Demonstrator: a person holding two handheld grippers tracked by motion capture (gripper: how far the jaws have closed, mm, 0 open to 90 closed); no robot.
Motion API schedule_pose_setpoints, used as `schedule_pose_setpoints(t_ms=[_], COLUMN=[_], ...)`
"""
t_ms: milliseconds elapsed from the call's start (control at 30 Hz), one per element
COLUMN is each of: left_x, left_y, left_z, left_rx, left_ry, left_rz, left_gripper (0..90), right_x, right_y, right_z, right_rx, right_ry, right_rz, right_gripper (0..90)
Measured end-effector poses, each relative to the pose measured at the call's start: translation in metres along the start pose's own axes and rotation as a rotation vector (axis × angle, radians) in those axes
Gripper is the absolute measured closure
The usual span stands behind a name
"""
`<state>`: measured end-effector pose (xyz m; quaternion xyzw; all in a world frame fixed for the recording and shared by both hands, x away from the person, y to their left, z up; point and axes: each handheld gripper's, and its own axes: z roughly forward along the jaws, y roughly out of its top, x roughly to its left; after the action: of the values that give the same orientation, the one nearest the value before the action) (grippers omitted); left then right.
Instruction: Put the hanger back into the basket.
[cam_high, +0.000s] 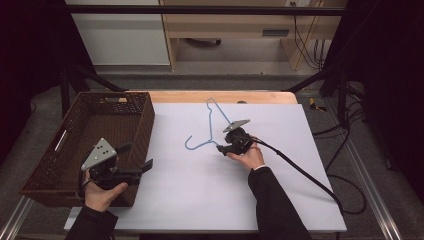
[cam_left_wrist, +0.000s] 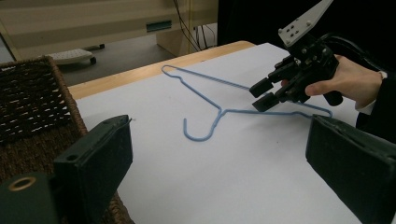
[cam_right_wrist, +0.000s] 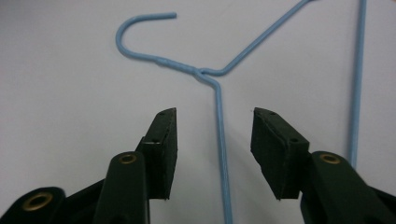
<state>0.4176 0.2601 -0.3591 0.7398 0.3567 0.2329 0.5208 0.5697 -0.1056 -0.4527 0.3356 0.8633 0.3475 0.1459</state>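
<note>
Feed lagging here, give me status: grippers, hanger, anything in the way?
Right gripper open, jaws straddling blue hanger wire. Left gripper open, beside wicker basket. Hanger flat on white table. Nothing in the way.

In the right gripper view, the blue hanger (cam_right_wrist: 219, 135) is running out past the top and bottom edges. In the high view, the right gripper (cam_high: 223, 148) is covering the hanger's lower corner.

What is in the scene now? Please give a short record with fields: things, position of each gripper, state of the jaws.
surface: white table top
hanger: blue wire hanger, lying flat on the table
basket: brown woven basket, at the table's left edge
right gripper: jaws open, one hanger wire between them, not yet closed
left gripper: jaws open, holding nothing, beside the basket
</note>
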Motion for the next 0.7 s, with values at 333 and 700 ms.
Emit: schedule_pose_setpoints(t_ms=[333,700], left_x=[0.000,-0.001], left_y=[0.000,0.000], left_z=[0.000,0.000], left_rx=[0.000,0.001], left_ry=[0.002,0.002], left_rz=[0.002,0.003], left_gripper=[7.2,7.4], right_x=[0.000,0.002], right_y=[-0.005,-0.007], right_z=[0.012,0.014], right_rx=[0.076,0.097], right_ry=[0.010,0.002], right_rz=[0.010,0.014], right_gripper=[66.5,81.0])
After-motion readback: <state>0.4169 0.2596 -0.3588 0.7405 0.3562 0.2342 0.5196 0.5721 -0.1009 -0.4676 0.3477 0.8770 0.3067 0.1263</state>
